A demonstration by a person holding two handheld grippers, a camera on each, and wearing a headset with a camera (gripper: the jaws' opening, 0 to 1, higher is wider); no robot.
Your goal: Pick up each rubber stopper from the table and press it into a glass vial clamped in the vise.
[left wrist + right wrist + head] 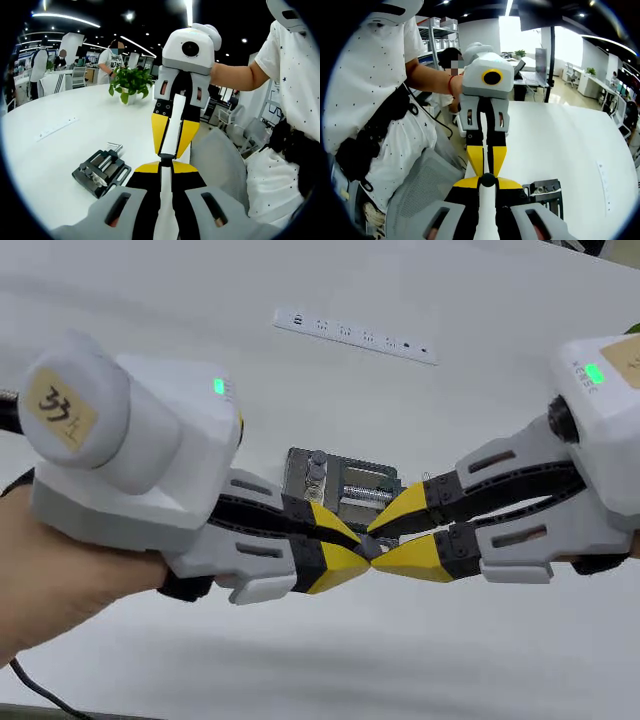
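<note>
- Closest to the lens, lower left of the head view: left hand-held gripper (360,543), jaws drawn together, yellow tips touching the rubber stopper (488,180) from the left.
- Meeting it tip to tip from the right of frame: right hand-held gripper (382,540), clenched on that small dark stopper.
- Stopper at frame centre, where the four yellow tips converge, held above the white desk (450,640).
- Just above the tips in frame, resting on the desk: metal vise (345,480); contents too small to tell.
- Upper centre: white power strip (355,335), well apart.
</note>
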